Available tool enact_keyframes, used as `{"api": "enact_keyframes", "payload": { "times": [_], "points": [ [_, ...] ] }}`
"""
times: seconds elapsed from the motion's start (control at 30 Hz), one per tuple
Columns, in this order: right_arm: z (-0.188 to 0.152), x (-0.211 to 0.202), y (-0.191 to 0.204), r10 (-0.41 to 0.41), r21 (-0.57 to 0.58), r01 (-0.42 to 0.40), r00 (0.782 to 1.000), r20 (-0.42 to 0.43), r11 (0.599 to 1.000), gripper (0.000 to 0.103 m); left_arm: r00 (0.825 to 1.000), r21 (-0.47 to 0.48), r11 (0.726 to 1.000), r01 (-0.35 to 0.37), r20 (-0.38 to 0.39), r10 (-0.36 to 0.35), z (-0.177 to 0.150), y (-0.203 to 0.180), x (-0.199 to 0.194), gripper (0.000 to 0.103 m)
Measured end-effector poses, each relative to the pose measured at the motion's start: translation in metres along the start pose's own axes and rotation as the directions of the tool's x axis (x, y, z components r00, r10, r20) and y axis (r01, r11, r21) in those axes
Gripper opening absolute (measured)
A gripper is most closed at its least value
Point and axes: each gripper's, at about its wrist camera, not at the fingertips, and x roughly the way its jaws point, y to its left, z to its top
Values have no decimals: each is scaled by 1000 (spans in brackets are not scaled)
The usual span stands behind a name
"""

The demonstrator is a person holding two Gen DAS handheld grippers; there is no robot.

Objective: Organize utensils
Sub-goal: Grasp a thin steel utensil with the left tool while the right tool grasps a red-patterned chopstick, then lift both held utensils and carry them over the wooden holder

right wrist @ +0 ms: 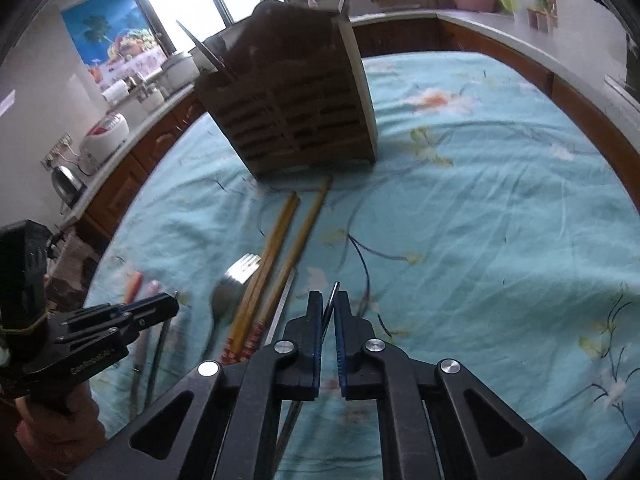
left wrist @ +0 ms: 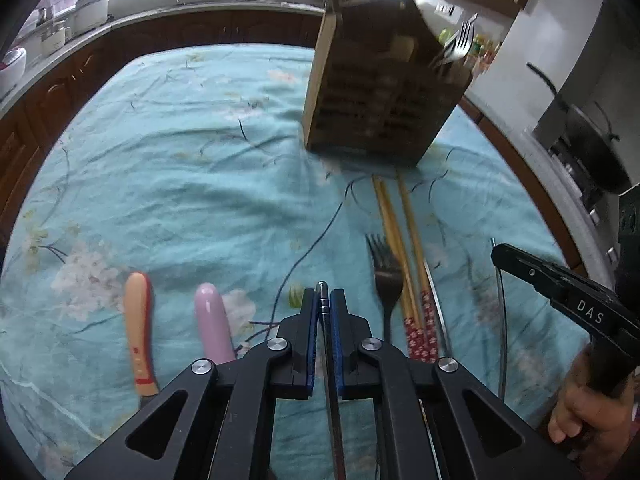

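Note:
A brown wooden utensil holder point(left wrist: 380, 92) point(right wrist: 296, 112) stands on the teal floral tablecloth, with a fork point(left wrist: 460, 44) sticking out of it. My left gripper point(left wrist: 323, 300) is shut on a thin metal utensil handle point(left wrist: 322, 290), held above the cloth. My right gripper point(right wrist: 329, 302) is shut on another thin metal utensil handle point(right wrist: 332, 300). On the cloth lie a metal fork point(left wrist: 384, 272) point(right wrist: 232, 284), wooden chopsticks point(left wrist: 400, 248) point(right wrist: 276, 248), an orange-handled utensil point(left wrist: 138, 328) and a pink-handled utensil point(left wrist: 212, 320).
The table point(left wrist: 180, 160) is covered with the cloth and ringed by wooden cabinets and a counter point(left wrist: 120, 24). A wok point(left wrist: 592, 148) sits on a stove at the right. A rice cooker point(right wrist: 104, 140) and kettle point(right wrist: 66, 184) stand on the counter.

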Motion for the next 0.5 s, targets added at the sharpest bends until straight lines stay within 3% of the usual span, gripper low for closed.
{"api": "enact_keyframes", "payload": {
  "times": [0.5],
  "points": [
    [28,-60,25,34,-60,-24,984,173,998,4,986,7,999,53,161,-54,3,4,-83,4]
  ]
}}
